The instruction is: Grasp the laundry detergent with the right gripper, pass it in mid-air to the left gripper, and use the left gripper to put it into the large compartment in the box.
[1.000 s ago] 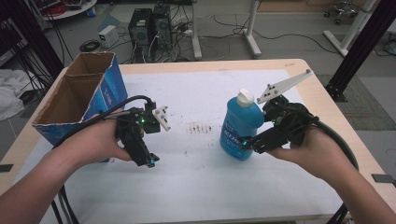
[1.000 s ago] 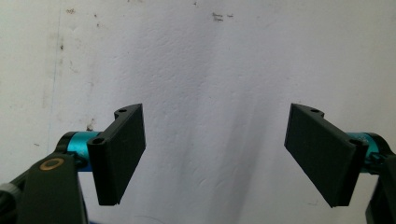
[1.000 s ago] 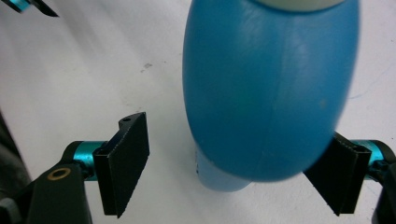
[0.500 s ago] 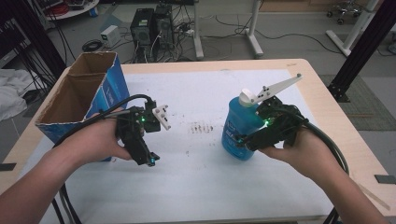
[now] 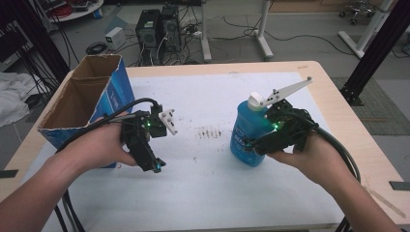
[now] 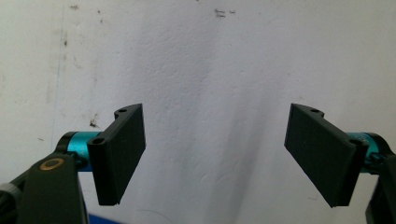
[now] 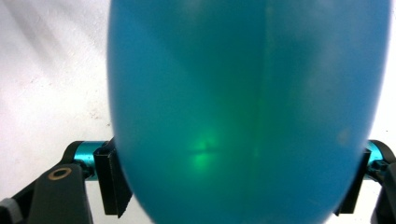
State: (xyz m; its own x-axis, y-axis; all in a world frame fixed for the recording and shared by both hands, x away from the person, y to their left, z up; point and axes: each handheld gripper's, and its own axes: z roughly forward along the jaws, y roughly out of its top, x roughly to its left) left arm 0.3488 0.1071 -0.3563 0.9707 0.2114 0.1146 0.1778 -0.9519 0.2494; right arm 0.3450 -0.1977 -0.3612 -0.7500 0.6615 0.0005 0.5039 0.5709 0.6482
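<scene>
Gripping the blue bottle (image 5: 247, 137) upright on the desk (image 5: 203, 193), the right hand-held gripper (image 5: 270, 137) is clamped around it; the left hand-held gripper (image 5: 150, 159) hangs apart, empty. Next likely lifting toward the cardboard box (image 5: 77, 104).

Each claw: 2 flat black rectangular jaws on teal anodised shafts, brass-ringed screw, green indicator light, black trailing cable.
</scene>
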